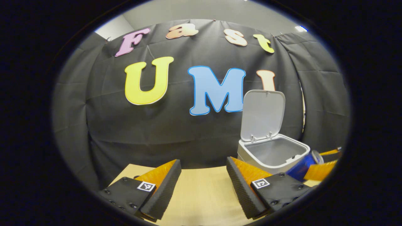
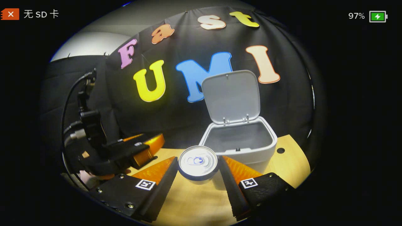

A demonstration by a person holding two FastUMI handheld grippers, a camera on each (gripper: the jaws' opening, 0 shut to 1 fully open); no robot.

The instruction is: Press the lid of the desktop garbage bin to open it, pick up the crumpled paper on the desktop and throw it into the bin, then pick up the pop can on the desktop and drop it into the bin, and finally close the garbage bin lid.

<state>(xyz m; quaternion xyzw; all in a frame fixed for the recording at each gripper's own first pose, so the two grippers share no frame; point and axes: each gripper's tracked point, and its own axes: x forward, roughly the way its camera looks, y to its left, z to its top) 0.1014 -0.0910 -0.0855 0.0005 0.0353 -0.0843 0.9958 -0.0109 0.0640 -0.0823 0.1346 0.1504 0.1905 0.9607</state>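
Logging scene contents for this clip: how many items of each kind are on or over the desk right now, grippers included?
Bins: 1, the garbage bin, its lid standing open
Cans: 1, the pop can, between the right gripper fingers
Grippers: 2, counting the left gripper, which is open
Crumpled paper on the desk: 0 visible
Total: 4

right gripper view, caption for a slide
Right gripper holds the pop can before the open bin, lid up.

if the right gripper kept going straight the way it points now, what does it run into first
Most likely the garbage bin: it stands open straight ahead of the right gripper, which holds the pop can between its fingers. The can would probably meet the bin's front wall or rim first, though depth is hard to judge.
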